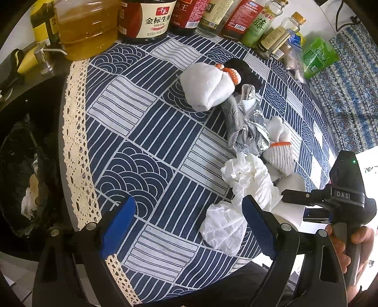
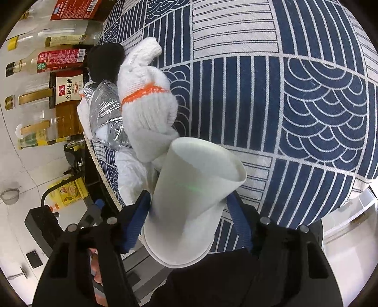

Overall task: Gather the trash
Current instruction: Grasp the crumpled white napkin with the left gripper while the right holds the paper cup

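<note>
On the blue patterned tablecloth (image 1: pixel 146 132) lie two crumpled white tissues (image 1: pixel 250 179) (image 1: pixel 222 226), a crushed silver foil wrapper (image 1: pixel 245 125) and white gloves with orange cuffs (image 1: pixel 205 87) (image 1: pixel 278 153). My left gripper (image 1: pixel 189 200) hangs open above the cloth near the table's front edge, nothing between its blue pads, the tissues just to its right. My right gripper (image 2: pixel 189 200) is shut on a white paper cup (image 2: pixel 193 179), whose rim is squashed out of round. In the left wrist view the right gripper (image 1: pixel 330 198) comes in from the right edge beside the tissues.
A bin lined with a black bag (image 1: pixel 21 165) sits below the table's left edge, with trash inside. Sauce and oil bottles (image 1: pixel 146 19) line the far edge, a green packet (image 1: pixel 316 56) at the far right. A black lump (image 1: pixel 238 66) lies behind the gloves.
</note>
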`<state>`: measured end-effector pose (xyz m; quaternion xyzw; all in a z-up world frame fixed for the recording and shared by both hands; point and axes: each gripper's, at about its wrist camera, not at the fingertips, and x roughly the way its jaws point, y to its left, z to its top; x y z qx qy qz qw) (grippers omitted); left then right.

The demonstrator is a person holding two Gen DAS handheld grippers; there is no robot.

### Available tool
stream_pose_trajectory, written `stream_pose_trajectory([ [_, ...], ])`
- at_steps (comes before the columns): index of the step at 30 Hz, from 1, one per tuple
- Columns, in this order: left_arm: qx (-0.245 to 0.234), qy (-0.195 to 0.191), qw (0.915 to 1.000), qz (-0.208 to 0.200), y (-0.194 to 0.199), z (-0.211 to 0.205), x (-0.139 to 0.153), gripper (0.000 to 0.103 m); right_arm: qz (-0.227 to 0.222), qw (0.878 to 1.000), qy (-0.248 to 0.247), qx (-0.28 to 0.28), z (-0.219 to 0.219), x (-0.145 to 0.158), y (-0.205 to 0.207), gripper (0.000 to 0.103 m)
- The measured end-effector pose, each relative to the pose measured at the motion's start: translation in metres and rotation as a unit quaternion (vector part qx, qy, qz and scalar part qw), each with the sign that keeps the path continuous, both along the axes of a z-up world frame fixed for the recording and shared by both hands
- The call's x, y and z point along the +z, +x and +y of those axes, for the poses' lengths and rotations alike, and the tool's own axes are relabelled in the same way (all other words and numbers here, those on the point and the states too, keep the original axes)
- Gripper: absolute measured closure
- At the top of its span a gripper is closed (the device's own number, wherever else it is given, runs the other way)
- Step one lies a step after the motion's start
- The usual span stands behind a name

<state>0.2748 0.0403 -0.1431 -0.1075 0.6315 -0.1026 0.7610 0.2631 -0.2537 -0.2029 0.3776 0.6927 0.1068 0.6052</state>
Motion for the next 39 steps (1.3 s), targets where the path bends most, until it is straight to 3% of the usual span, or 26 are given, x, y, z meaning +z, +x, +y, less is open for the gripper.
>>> stream_pose_trajectory([
  [16,-0.014,0.004,0.9999,0.002,0.006,-0.024,0.0,0.014,-0.02,1.0,0.015,0.009,-0.014,0.011,-0.005,0.048],
  [39,-0.051,0.009,0.9984,0.021,0.007,-0.095,-0.023,0.014,-0.054,0.998,0.005,0.025,-0.062,0.033,0.002,0.049],
])
